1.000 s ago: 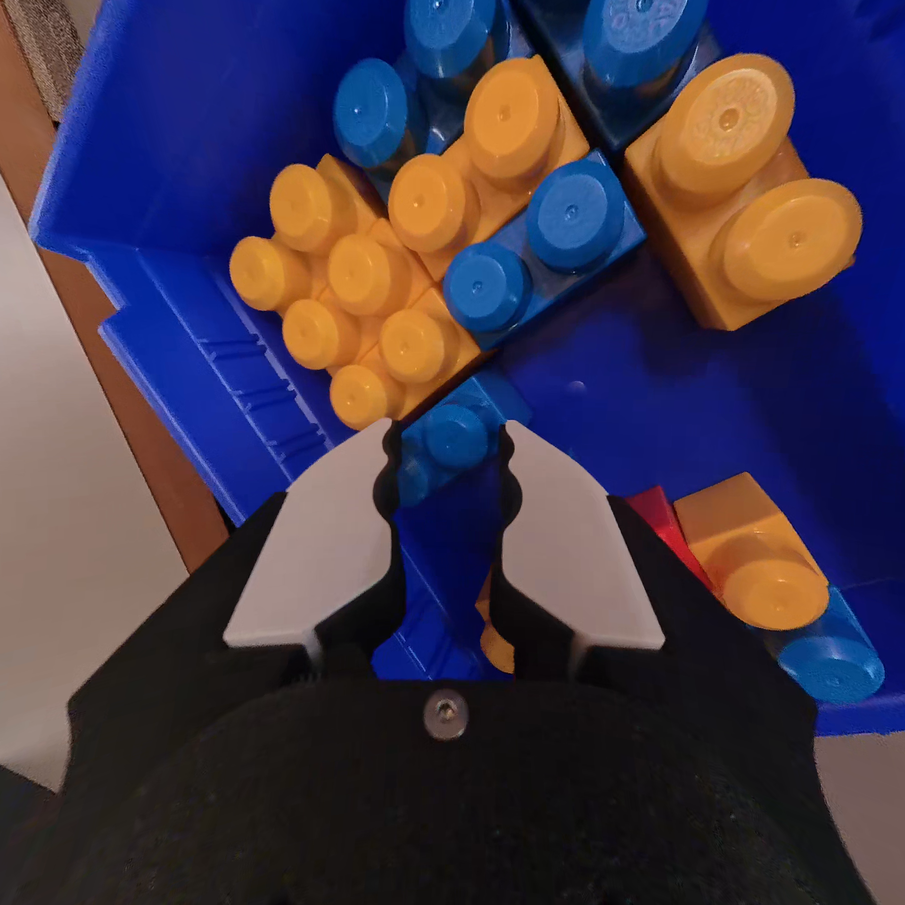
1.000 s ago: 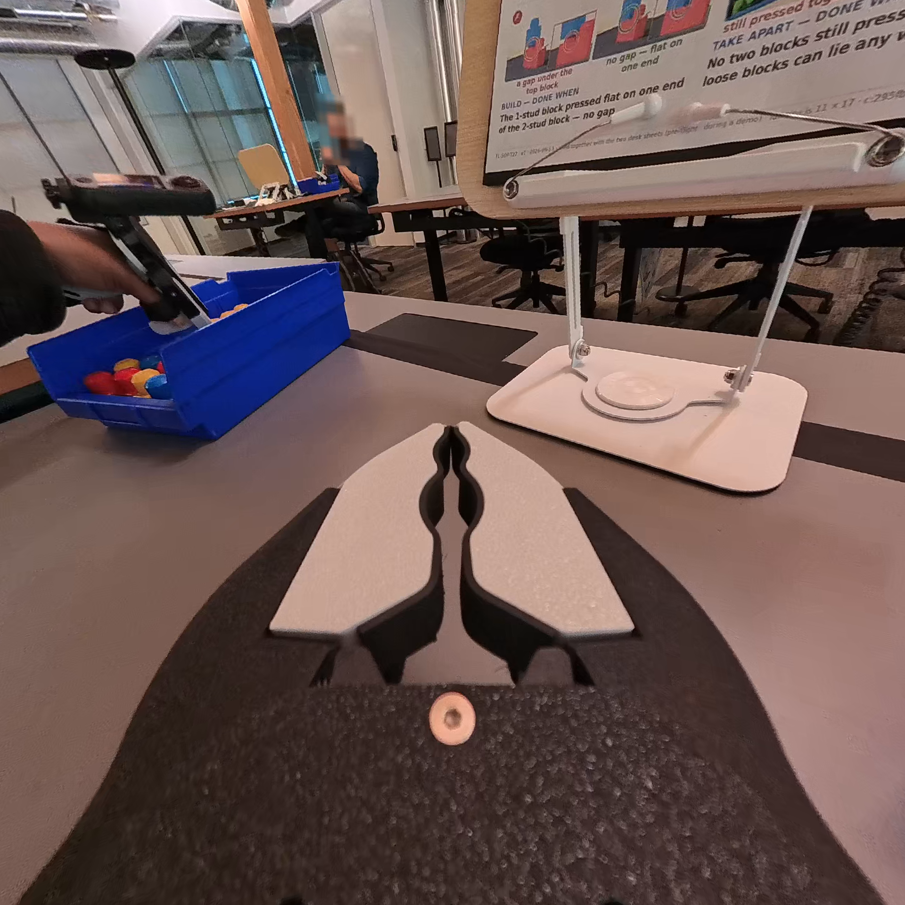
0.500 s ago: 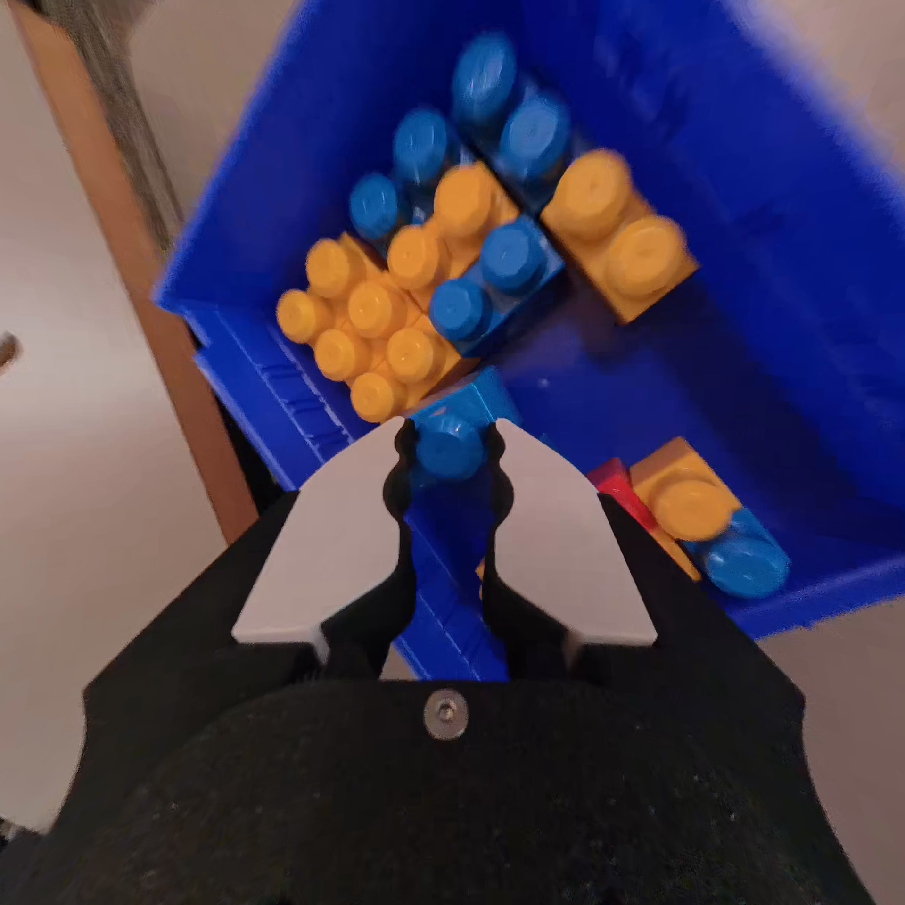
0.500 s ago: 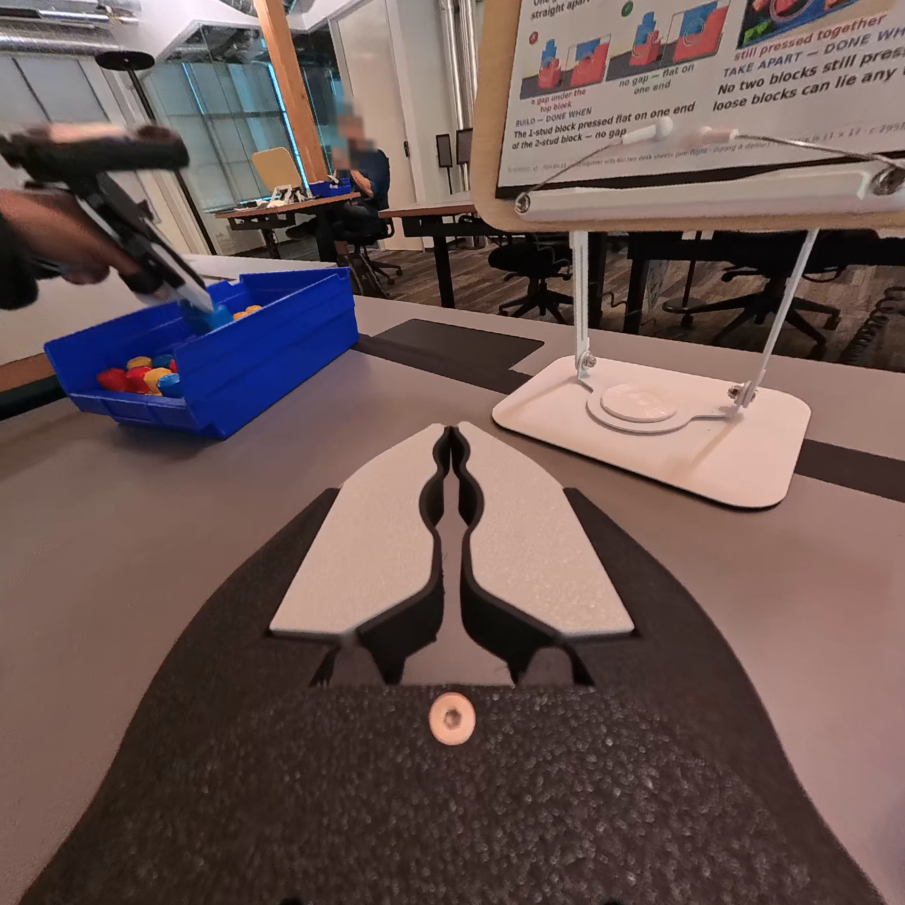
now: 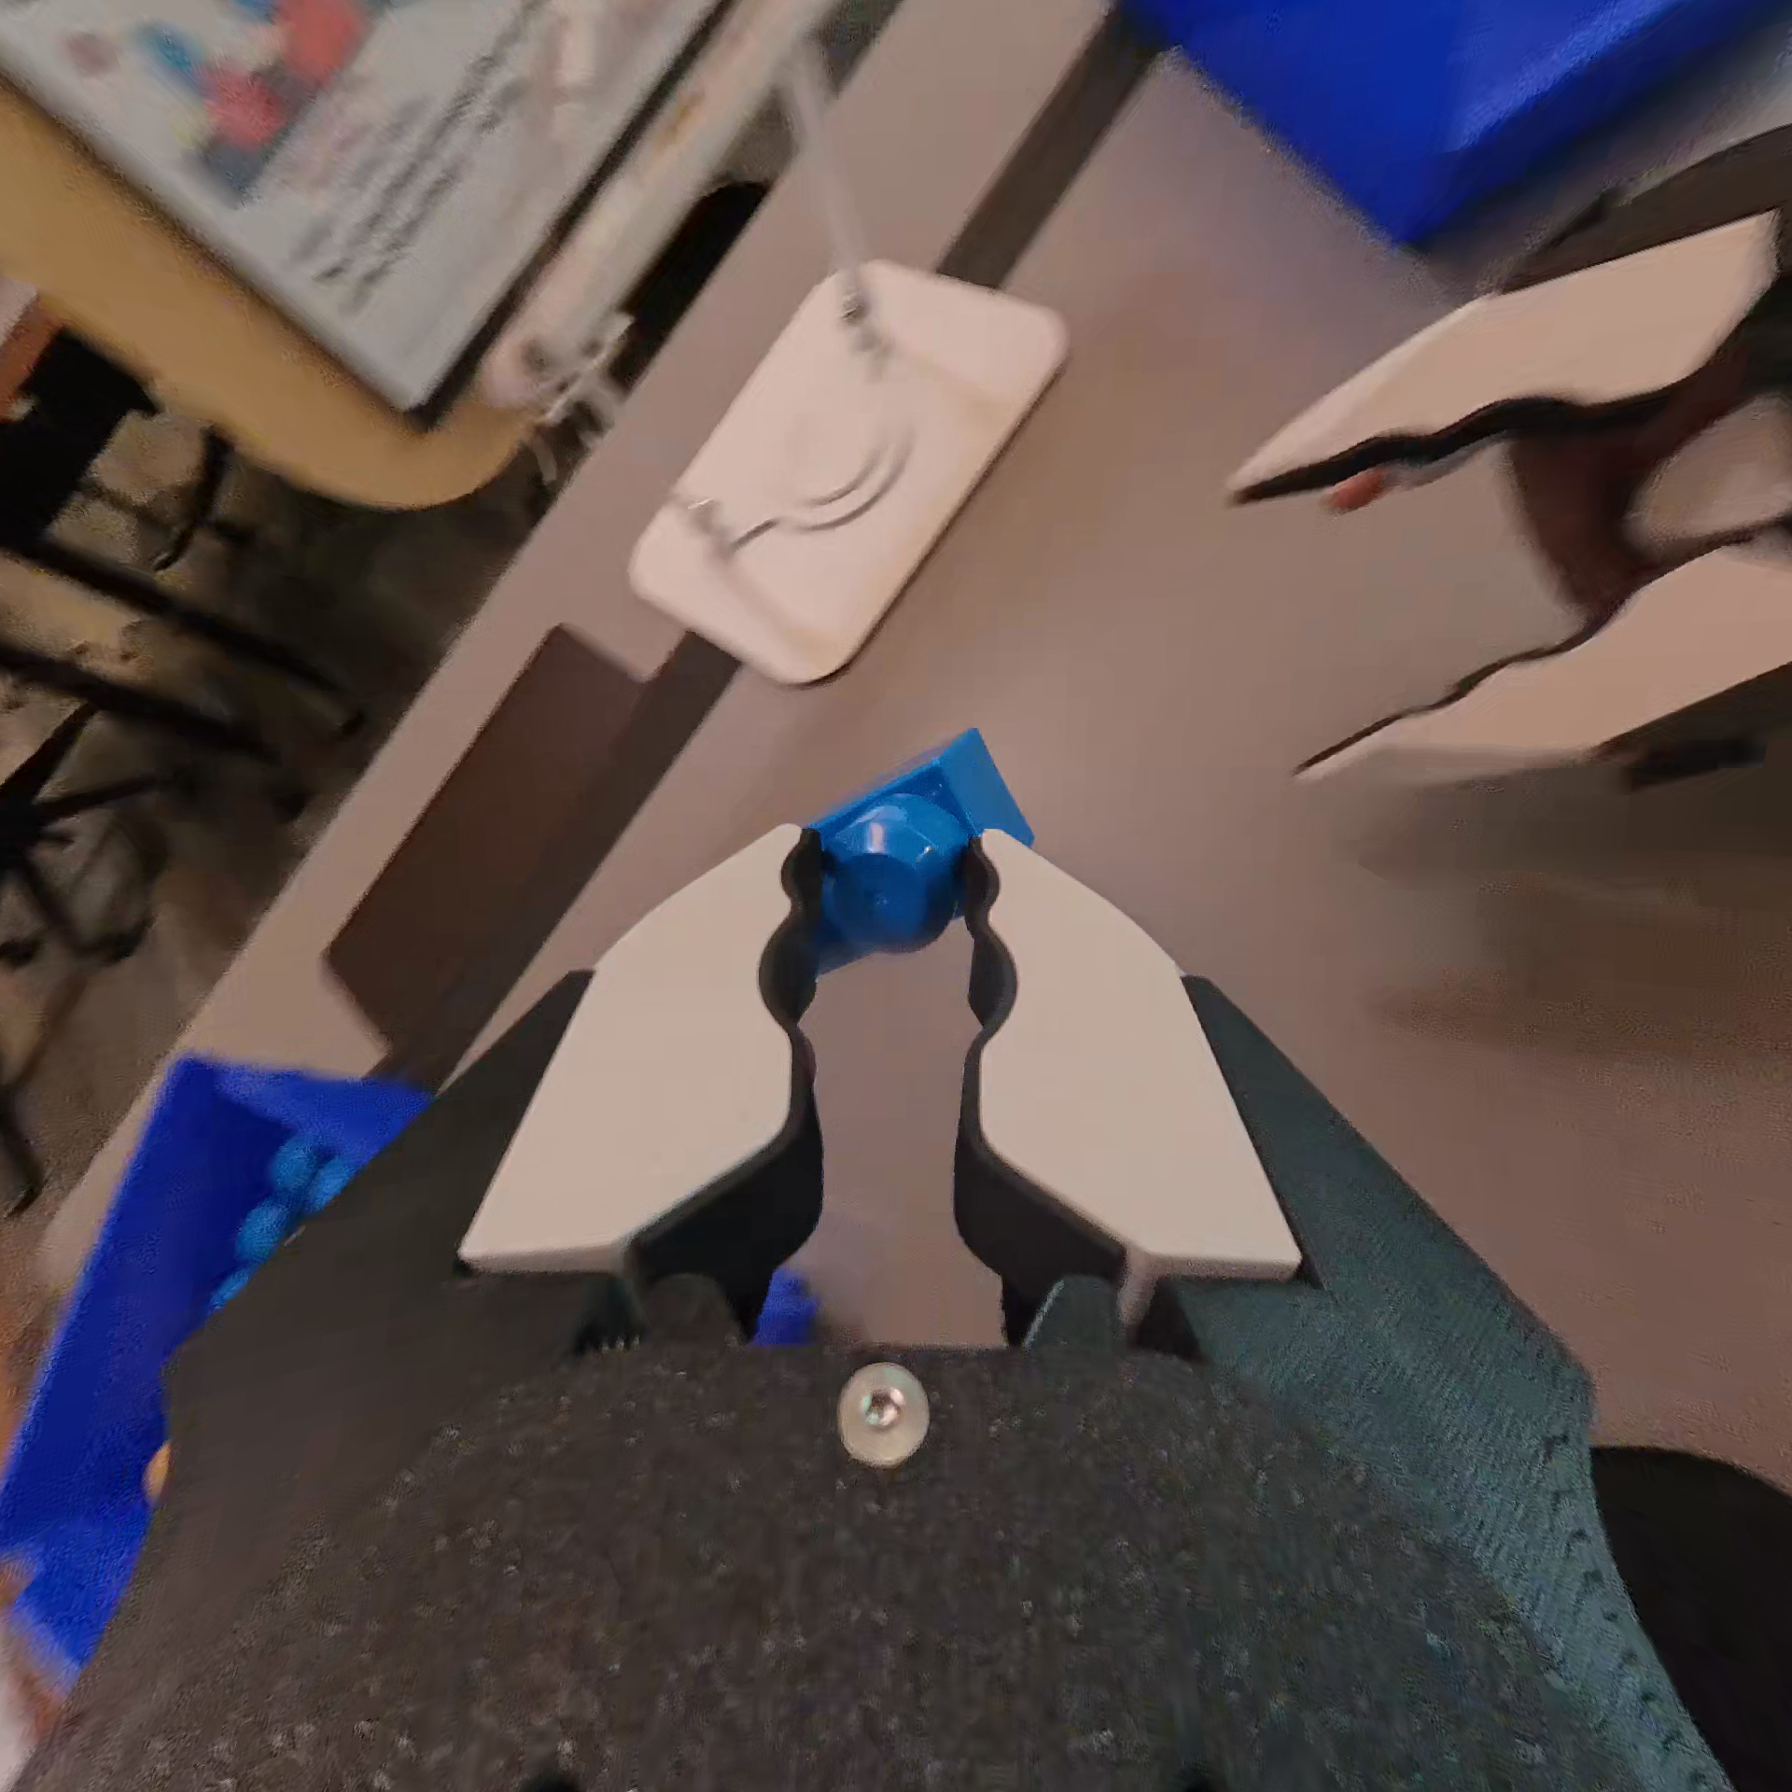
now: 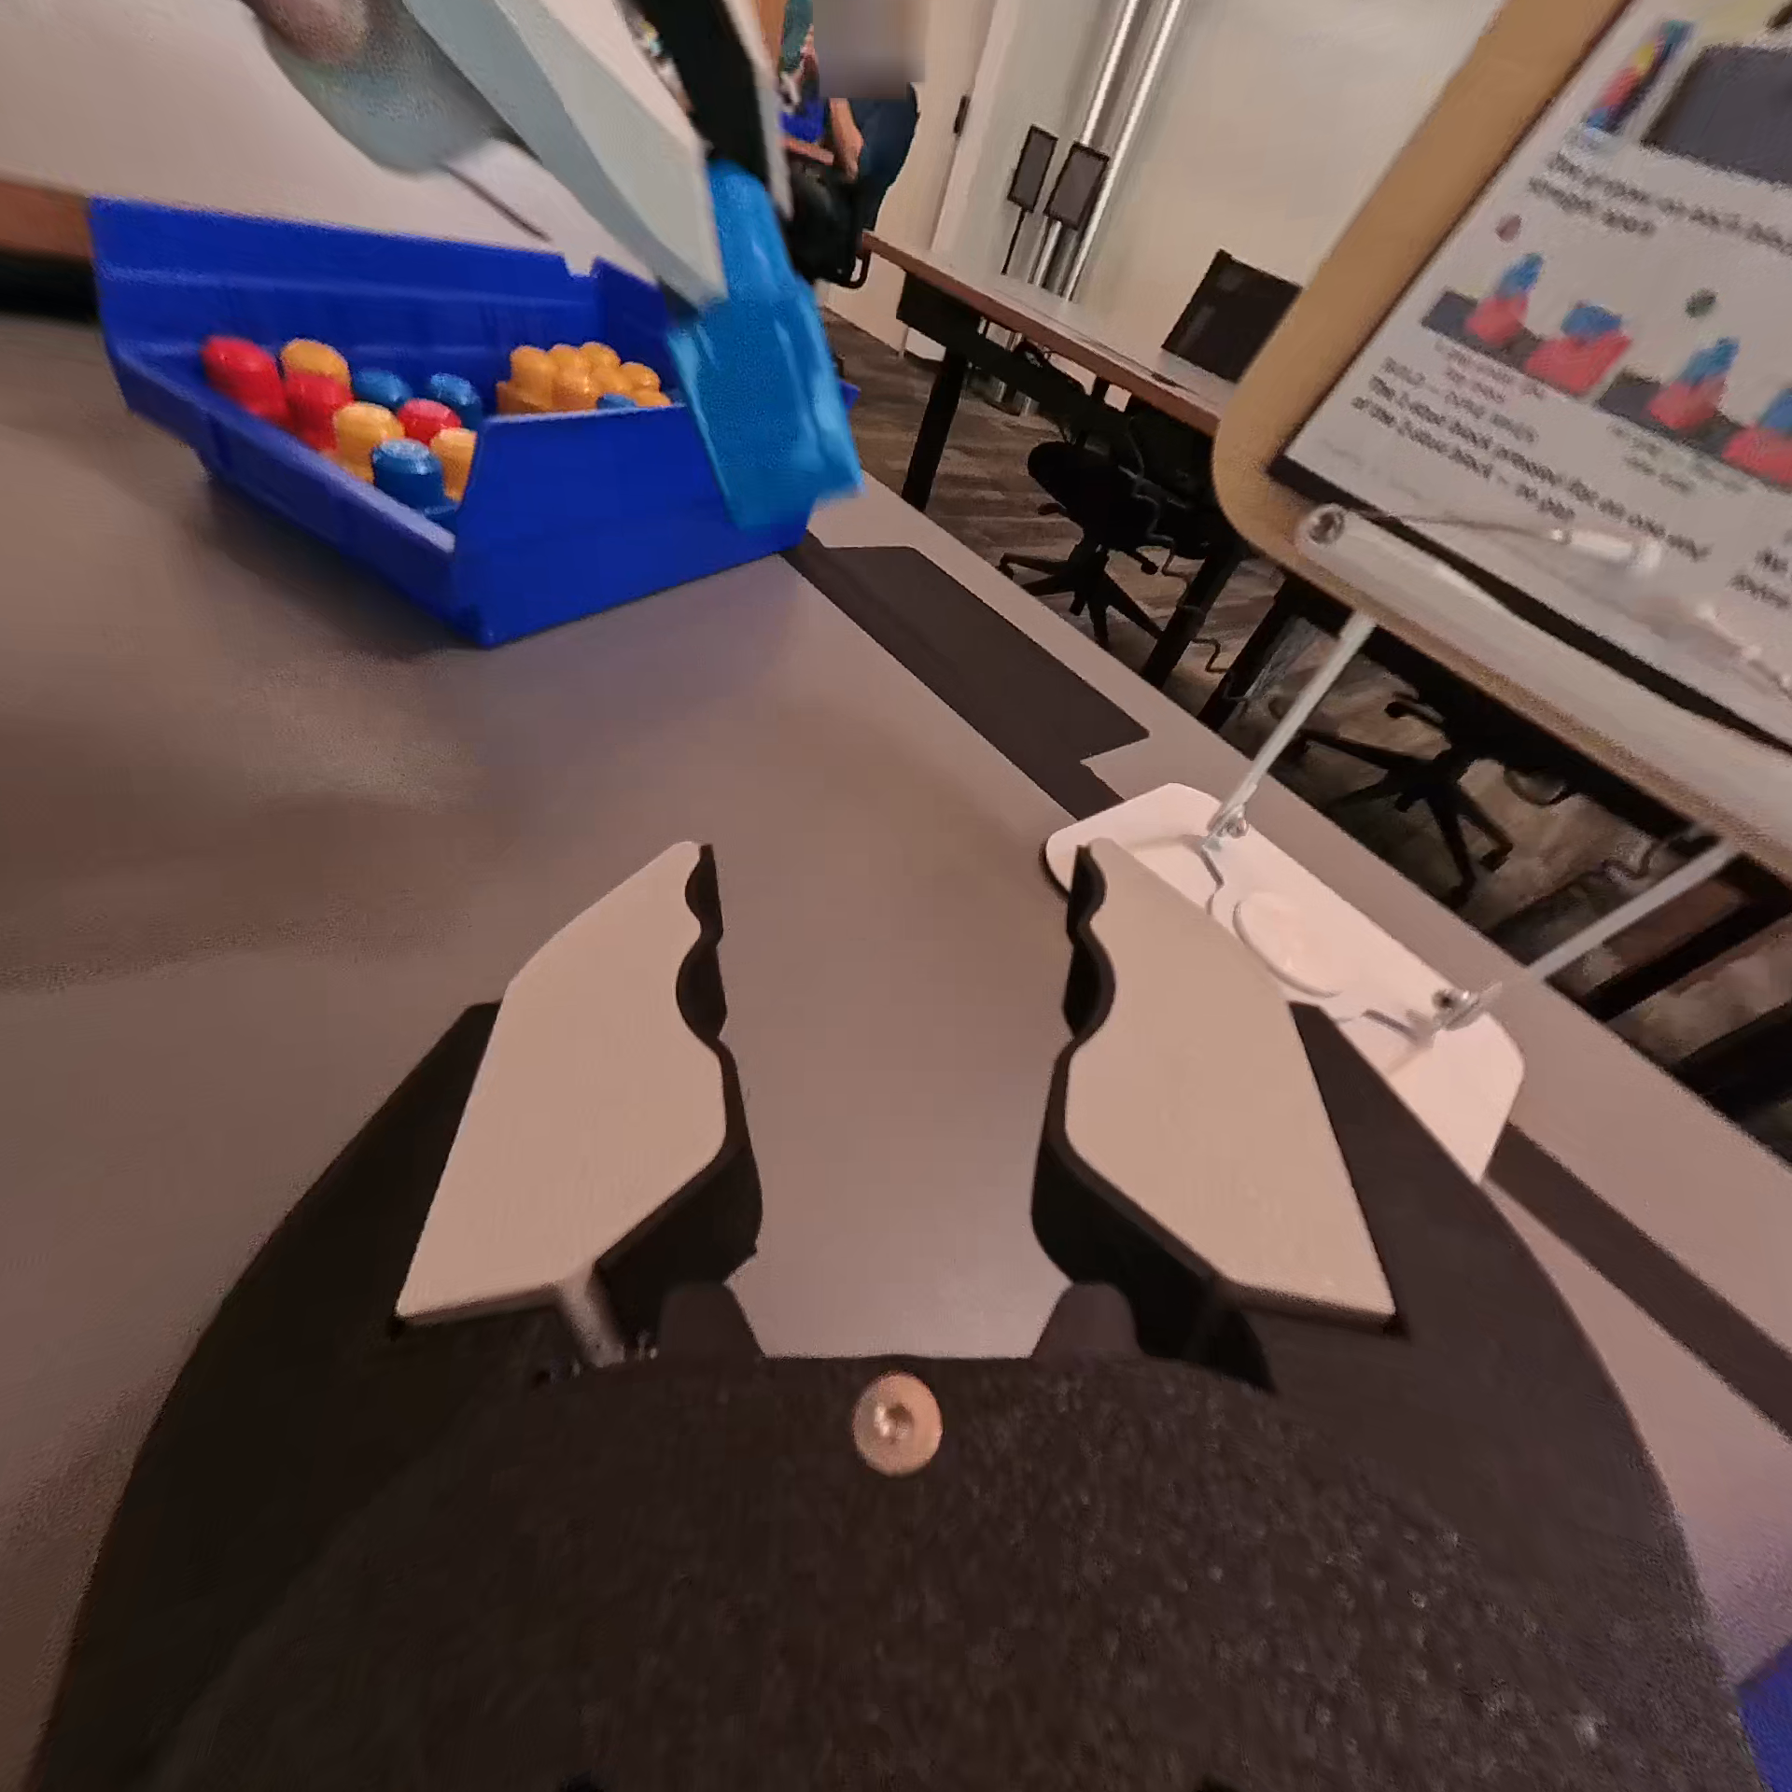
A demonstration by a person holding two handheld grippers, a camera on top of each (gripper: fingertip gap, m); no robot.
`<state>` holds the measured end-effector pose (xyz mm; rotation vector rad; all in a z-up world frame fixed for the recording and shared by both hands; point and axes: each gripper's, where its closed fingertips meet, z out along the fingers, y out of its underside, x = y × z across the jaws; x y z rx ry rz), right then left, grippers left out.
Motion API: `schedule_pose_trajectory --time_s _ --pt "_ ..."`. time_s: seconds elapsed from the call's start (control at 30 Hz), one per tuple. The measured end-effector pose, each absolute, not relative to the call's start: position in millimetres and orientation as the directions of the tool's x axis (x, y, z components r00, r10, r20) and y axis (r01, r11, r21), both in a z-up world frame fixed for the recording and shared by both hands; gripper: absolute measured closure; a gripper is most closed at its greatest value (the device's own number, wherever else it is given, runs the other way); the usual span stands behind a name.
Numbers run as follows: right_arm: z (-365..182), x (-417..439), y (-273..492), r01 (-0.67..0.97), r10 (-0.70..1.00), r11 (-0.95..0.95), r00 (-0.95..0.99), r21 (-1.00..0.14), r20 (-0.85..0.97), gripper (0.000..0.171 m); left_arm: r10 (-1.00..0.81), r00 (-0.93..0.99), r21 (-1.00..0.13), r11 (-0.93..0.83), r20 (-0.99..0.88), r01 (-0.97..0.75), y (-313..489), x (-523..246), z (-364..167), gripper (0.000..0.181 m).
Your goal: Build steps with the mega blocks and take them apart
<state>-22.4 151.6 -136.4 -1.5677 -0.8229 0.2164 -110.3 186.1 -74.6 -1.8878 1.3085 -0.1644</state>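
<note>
You're barely started: left gripper (image 5: 884, 853) pinches one blue plastic mega block (image 5: 907, 853), right gripper (image 6: 892, 873) wide open, empty, nothing stacked yet.

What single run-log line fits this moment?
left tongs: shut on blue block, above table | right tongs: open, empty | bin: blocks left
</note>
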Motion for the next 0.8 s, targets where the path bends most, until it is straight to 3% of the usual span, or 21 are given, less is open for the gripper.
schedule_pose_trajectory --time_s 0.17,0.3,0.37,0.47,0.6,0.7,0.8 --pt "-146.4 -29.2 148.3 0.506 0.599 0.099 0.657 -0.857 0.457 0.096 -0.918 0.338 -0.7 -0.102 -0.208 -0.707 139.4 -42.2 -119.6 0.152" --pt "-159.2 -28.5 142.2 0.584 0.632 0.141 0.569 -0.799 0.527 0.135 -0.929 0.325 -0.712 -0.107 -0.177 -0.694 127.6 -24.6 -134.1 0.152" --pt "-159.2 -28.3 136.6 0.563 0.69 0.148 0.53 -0.813 0.493 0.135 -0.937 0.302 -0.728 -0.082 -0.176 -0.681 123.6 -23.7 -134.0 0.153" --pt "-153.7 -20.2 125.9 0.451 0.804 0.116 0.481 -0.885 0.351 0.135 -0.946 0.281 -0.807 -0.038 -0.16 -0.589 120.3 -27.9 -122.3 0.149" --pt "-121.0 -4.0 111.1 0.127 0.909 0.05 0.404 -0.991 0.098 0.135 -0.978 0.21 -0.922 -0.098 0.018 -0.376 109.5 -35.9 -109.4 0.137" --pt "-94.1 0.4 99.8 -0.099 0.949 0.003 0.313 -0.995 -0.028 0.135 -0.984 0.128 -0.96 -0.15 0.123 -0.234 101.0 -34.0 -111.9 0.13" --pt "-85.1 -5.2 90.5 -0.198 0.968 -0.037 0.235 -0.98 -0.084 0.135 -0.985 0.052 -0.979 -0.169 0.163 -0.118 89.9 -23.8 -109.1 0.127"
